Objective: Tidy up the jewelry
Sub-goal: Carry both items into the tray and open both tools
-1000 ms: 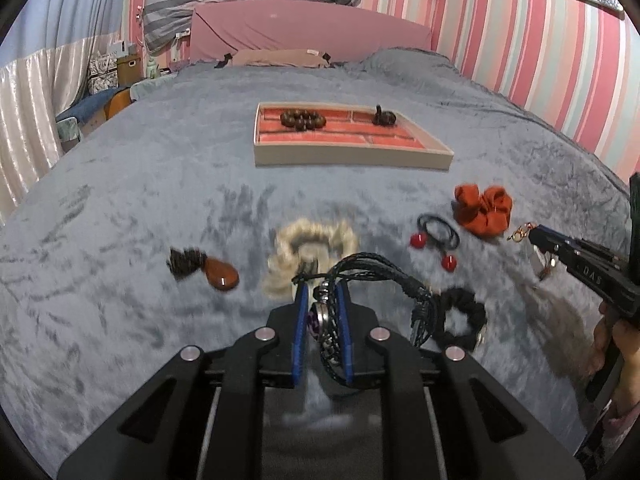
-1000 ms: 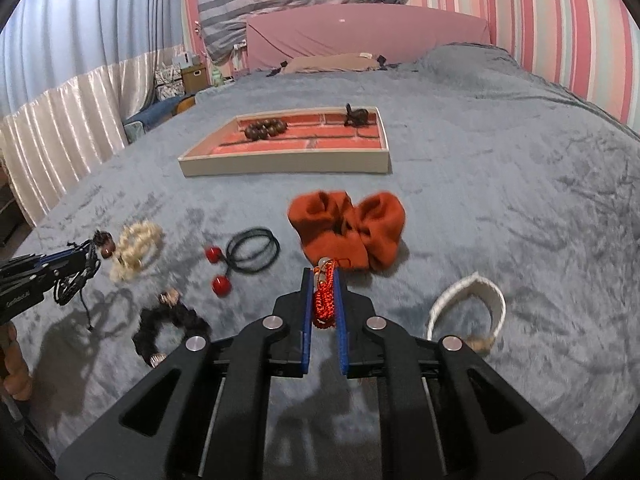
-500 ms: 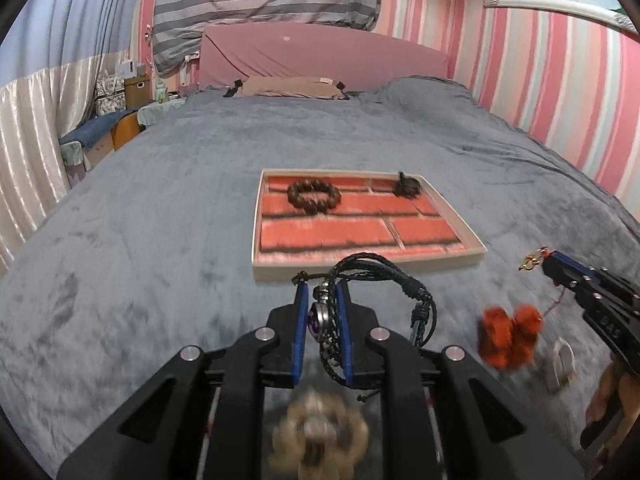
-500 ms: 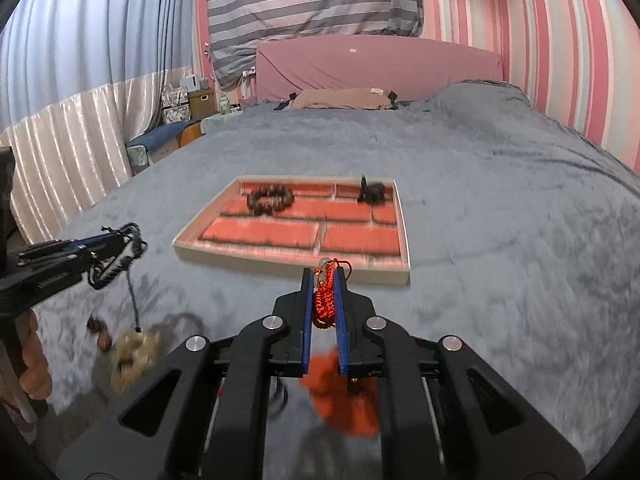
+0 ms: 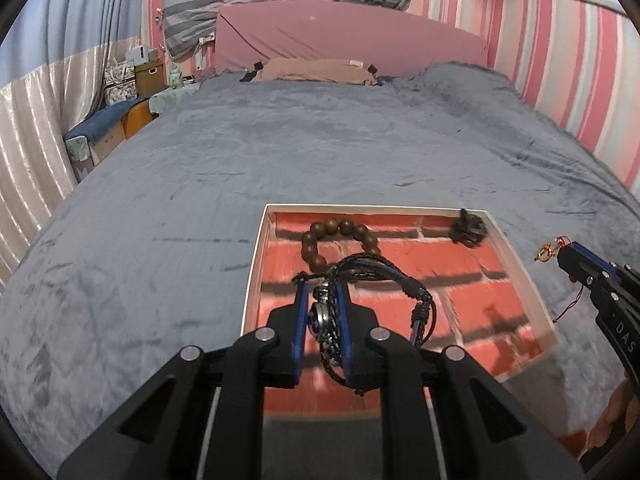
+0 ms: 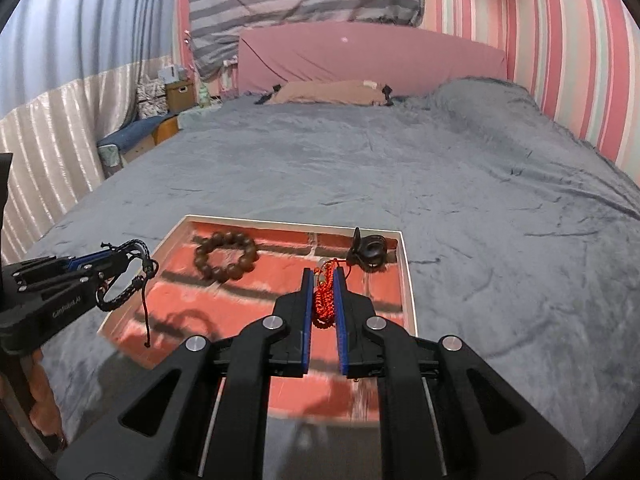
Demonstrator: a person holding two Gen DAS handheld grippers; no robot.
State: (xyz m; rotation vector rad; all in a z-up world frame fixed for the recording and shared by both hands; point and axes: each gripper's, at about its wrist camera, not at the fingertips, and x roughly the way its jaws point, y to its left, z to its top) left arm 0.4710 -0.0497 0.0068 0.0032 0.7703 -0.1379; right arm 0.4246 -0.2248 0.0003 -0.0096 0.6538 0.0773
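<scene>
I grip a black braided bracelet (image 5: 384,280) in my left gripper (image 5: 322,320), the jaws clenched on its beaded part while the cord loops out to the right and hangs free above the tray (image 5: 256,264). My right gripper (image 6: 323,300) pinches a bunched red cord (image 6: 325,298), with a small gold clasp poking out past the tips. Both pieces hang over the brick-patterned tray, which lies on the grey bedspread (image 5: 160,200).

The bracelet's loose loop and its dangling tail are, I think, the main worry. When I let go, a strand could stay caught on a pad and drag the piece back out as I pull away. It could also drop onto the wooden bead bracelet (image 5: 340,240) lying just ahead of it, and the two would tangle.

The red cord is thin and bunched, so it may cling between the pads instead of falling. It sits close to the small dark piece (image 6: 370,254) in the far right corner and could land on top of it.

My two grippers are near each other over the same tray, so the hanging cords could snag across, or I could nudge the light tray on the soft spread.
</scene>
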